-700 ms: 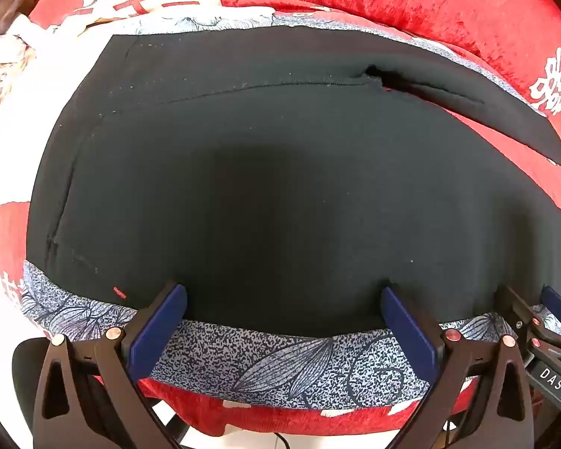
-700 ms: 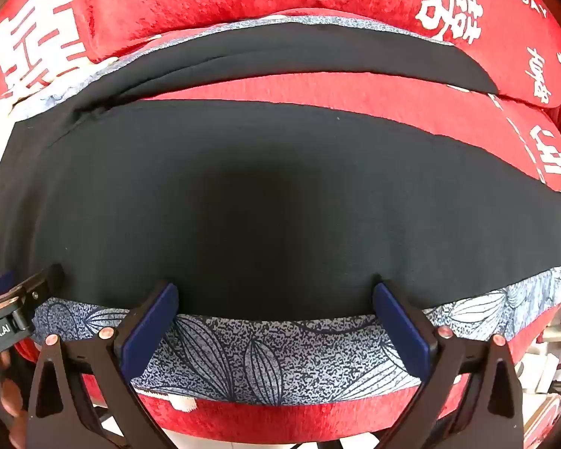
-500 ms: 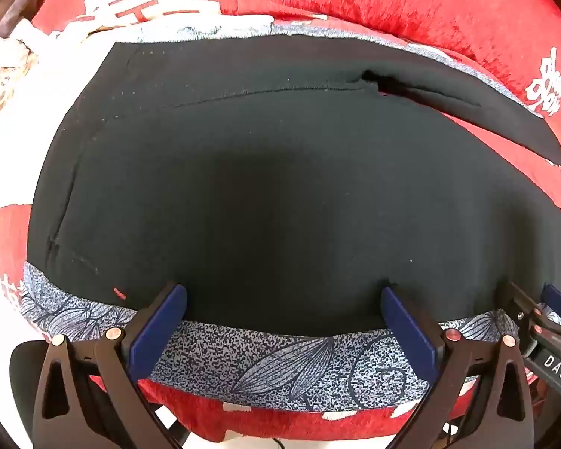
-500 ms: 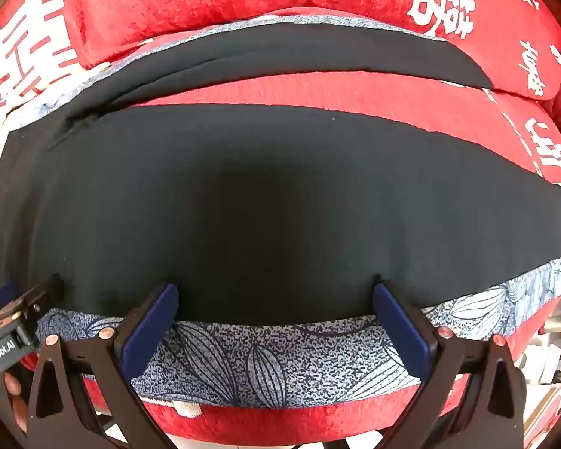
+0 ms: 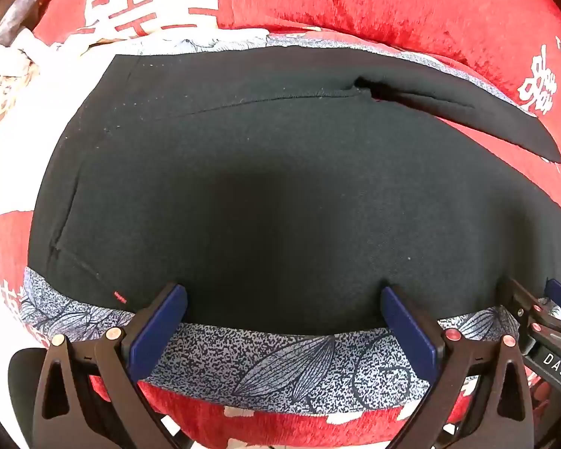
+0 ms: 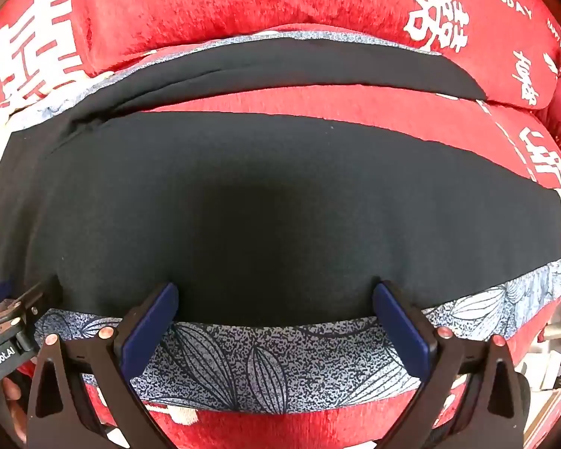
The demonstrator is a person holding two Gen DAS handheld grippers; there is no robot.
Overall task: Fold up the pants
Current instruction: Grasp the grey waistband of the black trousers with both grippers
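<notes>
Black pants (image 5: 280, 187) lie spread flat on a red sofa seat, waist end to the left, two legs splitting at the crotch (image 5: 366, 88) and running right. In the right wrist view the near leg (image 6: 280, 202) and the far leg (image 6: 299, 71) lie apart with red cushion between them. My left gripper (image 5: 284, 299) is open, its blue pads at the pants' near edge. My right gripper (image 6: 275, 295) is open at the near edge of the near leg. Each gripper shows at the edge of the other's view: the right gripper (image 5: 542, 321) and the left gripper (image 6: 7, 318).
A blue-grey leaf-patterned cloth strip (image 5: 280, 359) runs under the pants' near edge along the seat front. Red back cushions with white characters (image 6: 437, 18) stand behind. White and patterned fabric (image 5: 7, 86) lies at far left.
Both grippers have edged slightly forward and lower toward the pants' near edge. The pants have not moved and both grippers stay open.
</notes>
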